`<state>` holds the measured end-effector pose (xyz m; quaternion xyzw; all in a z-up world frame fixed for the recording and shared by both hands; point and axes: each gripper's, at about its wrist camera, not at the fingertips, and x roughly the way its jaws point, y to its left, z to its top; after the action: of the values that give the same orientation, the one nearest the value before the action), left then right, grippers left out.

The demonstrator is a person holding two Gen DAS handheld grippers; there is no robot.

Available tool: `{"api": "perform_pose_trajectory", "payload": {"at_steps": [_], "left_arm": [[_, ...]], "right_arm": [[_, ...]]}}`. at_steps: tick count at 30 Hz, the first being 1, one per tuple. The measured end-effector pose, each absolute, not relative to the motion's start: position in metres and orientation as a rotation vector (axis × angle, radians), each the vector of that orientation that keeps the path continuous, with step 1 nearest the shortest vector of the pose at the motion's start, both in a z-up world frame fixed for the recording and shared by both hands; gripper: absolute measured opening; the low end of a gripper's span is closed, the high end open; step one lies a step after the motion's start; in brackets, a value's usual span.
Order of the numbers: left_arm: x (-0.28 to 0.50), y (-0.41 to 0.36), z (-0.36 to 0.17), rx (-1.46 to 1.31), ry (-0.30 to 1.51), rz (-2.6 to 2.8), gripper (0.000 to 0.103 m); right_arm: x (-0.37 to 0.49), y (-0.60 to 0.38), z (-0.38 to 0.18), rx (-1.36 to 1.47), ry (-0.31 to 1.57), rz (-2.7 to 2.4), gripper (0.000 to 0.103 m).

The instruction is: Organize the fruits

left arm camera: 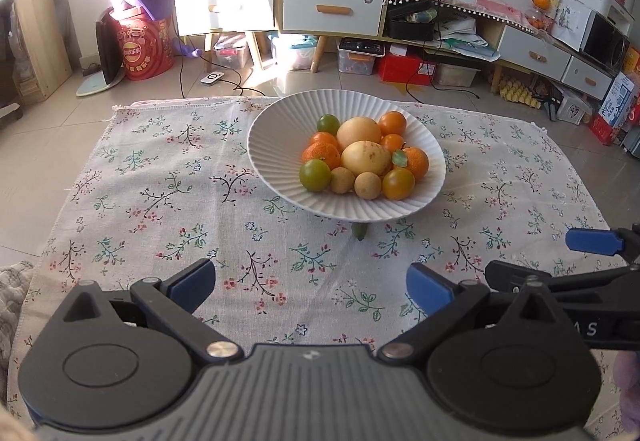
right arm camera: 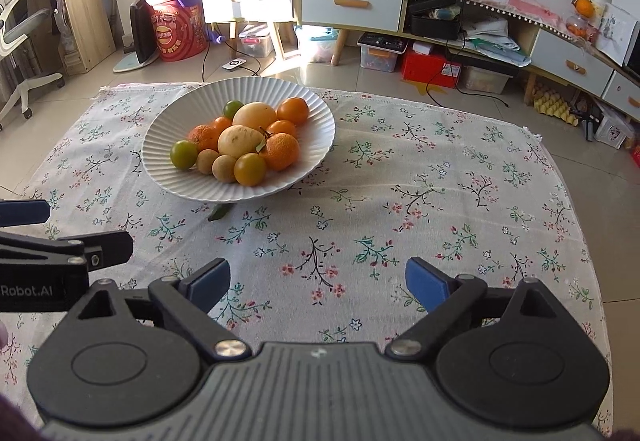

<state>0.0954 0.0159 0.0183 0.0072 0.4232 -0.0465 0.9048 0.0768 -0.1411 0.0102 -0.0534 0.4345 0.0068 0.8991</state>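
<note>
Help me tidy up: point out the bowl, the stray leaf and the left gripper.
bowl [left arm camera: 272, 145], left wrist view, bare ribbed inner wall.
leaf [right arm camera: 219, 212], right wrist view, its middle.
left gripper [left arm camera: 310, 287], left wrist view, midway between fingertips.

A small green thing [left arm camera: 361, 232] lies mostly hidden under the bowl [left arm camera: 280, 121]. The other gripper [right arm camera: 24, 211] is cut off at the frame's left edge.

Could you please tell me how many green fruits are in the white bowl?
2: one green fruit at the pile's near left edge, another at the back left, both in the white bowl. Others may be hidden.
</note>
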Motion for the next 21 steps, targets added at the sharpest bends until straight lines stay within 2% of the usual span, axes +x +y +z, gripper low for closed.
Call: {"api": "perform_pose_trajectory", "payload": {"at_steps": [21], "left_arm": [[0.099,0.018,0.013,0.067,0.912,-0.007,0.078]], "right_arm": [[0.075,-0.130,0.008,-0.137,0.917,0.026,0.096]]}}
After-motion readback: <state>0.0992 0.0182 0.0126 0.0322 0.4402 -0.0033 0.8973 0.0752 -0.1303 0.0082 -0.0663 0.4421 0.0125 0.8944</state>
